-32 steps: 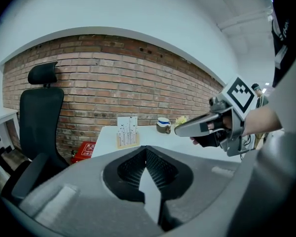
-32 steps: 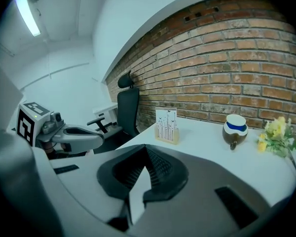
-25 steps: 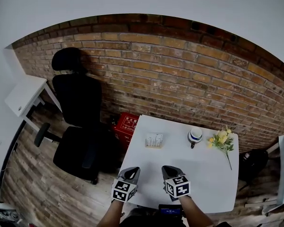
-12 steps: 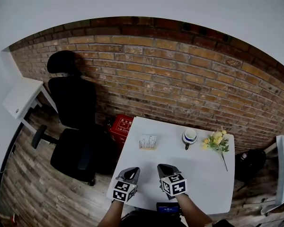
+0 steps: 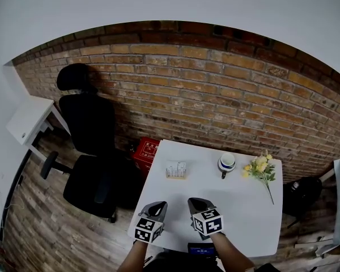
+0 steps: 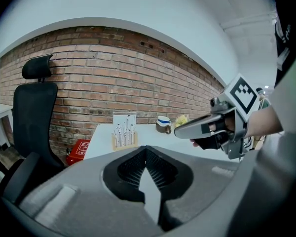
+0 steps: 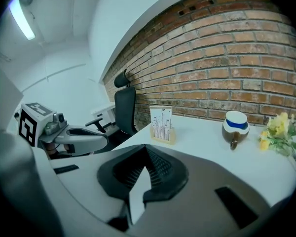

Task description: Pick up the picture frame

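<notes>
The picture frame (image 5: pixel 176 170) is a small white card with thin black plant drawings in a pale wooden stand. It stands upright on the white table (image 5: pixel 238 208) near its far left side, also seen in the left gripper view (image 6: pixel 124 131) and the right gripper view (image 7: pixel 162 125). My left gripper (image 5: pixel 157 208) hovers at the table's near left edge, shut and empty. Beside it my right gripper (image 5: pixel 196 205) is over the near part of the table, shut with nothing in it. Both are well short of the frame.
A blue and white mug (image 5: pixel 226 163) and a bunch of yellow flowers (image 5: pixel 260 169) sit at the table's far right. A black office chair (image 5: pixel 93 152) and a red box (image 5: pixel 147 152) stand left of the table, against the brick wall (image 5: pixel 215 89). White desks show at both sides.
The head view has shifted a little, so the table and its things sit slightly higher in the picture. Both grippers stay shut and close to where they were.
</notes>
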### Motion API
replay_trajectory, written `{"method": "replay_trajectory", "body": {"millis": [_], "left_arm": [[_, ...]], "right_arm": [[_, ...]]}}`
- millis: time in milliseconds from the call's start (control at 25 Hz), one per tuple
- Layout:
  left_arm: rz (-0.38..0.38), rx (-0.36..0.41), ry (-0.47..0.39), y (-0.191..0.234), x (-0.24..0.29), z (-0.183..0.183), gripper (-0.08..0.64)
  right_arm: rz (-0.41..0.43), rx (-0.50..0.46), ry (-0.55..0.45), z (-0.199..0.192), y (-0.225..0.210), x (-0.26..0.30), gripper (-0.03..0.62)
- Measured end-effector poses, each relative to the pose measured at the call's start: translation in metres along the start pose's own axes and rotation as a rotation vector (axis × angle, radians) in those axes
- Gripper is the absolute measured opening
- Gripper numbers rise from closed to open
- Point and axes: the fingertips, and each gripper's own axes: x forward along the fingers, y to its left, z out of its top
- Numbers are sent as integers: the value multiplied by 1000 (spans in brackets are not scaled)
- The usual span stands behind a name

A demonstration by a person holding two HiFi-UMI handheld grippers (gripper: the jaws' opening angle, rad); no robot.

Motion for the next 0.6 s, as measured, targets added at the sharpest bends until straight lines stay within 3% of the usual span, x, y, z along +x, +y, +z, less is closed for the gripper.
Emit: {"method": "replay_trajectory", "body": {"millis": [240,520,600], "left_arm": [[2,39,32,2,9,1,12],[8,88,61,37,48,13,14],[-5,106,77,49,68,16,44]], "right_arm": [[28,-10,22,-6,-18,8,8],[4,-61,18,9,-38,51,9],[-13,-57,20,15,-47,67,28]]}}
